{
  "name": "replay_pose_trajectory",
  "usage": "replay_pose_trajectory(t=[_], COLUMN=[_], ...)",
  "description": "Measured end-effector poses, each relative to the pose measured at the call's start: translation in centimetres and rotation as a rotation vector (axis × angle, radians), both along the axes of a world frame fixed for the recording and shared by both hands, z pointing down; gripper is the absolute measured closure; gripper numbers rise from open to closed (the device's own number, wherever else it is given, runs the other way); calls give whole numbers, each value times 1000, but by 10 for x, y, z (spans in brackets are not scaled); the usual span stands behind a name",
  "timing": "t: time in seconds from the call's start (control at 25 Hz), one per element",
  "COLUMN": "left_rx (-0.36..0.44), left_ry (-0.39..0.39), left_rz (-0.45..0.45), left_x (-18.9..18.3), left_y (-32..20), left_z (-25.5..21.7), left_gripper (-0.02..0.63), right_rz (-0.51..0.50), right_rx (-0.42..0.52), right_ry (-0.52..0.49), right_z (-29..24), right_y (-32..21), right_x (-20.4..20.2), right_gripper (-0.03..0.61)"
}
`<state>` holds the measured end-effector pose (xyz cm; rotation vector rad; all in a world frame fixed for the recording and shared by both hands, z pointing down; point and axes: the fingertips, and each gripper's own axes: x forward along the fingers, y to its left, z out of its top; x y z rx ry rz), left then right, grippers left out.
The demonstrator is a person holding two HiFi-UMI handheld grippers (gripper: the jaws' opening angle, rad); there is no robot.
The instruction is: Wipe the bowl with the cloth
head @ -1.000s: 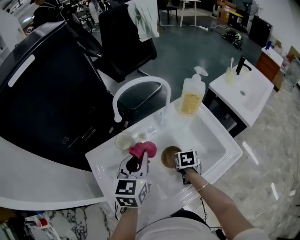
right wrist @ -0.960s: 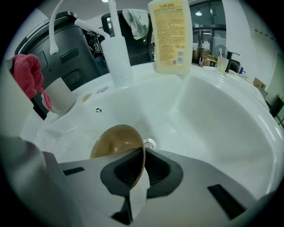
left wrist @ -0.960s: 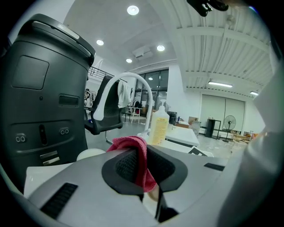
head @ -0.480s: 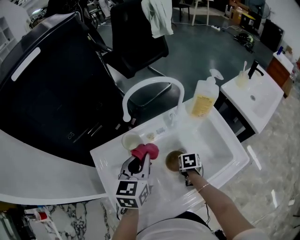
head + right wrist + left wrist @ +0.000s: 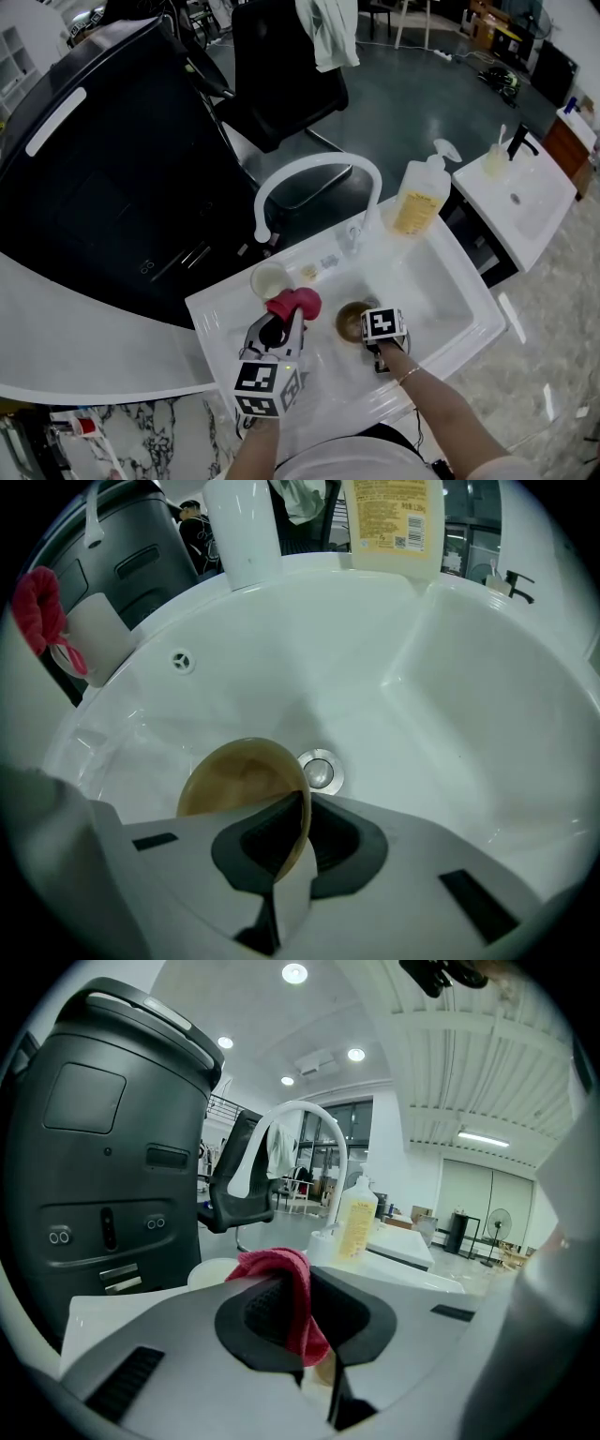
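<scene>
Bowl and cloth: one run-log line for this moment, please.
left tongs: shut on cloth | right tongs: on bowl rim, just opened slightly | bowl: in sink

Left claw [image 5: 302, 1316] points near level, jaws clamped; right claw [image 5: 292, 841] tips steeply down, jaws clamped.

Round ceiling lamps [image 5: 294, 973] and a strip light [image 5: 483, 1137] light the room brightly and evenly. In the head view the white sink [image 5: 441, 277] glares almost to blank, with only faint shadows in its basin. Both gripper views bend strongly toward their edges and go black at the corners. Close to the lens, the cloth [image 5: 281, 1283] and the near rim of the bowl [image 5: 239, 780] look soft.
</scene>
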<state>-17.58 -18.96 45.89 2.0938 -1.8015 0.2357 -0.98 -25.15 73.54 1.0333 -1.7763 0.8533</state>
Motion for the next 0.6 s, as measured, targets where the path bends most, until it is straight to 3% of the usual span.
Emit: replay_pose_trajectory(t=[0.24, 0.4, 0.6], left_rx=[-3, -2, 9], left_ry=[-2, -1, -4], left_rz=[1, 3, 0], left_x=[1, 1, 1], left_y=[2, 3, 7], left_z=[0, -1, -6], left_gripper=[568, 567, 567], right_rz=[-12, -3, 1], right_rx=[9, 12, 104], right_ry=[24, 11, -7], right_z=[1, -2, -30], right_y=[1, 2, -5], right_x=[1, 0, -1], right_gripper=[535, 482, 467])
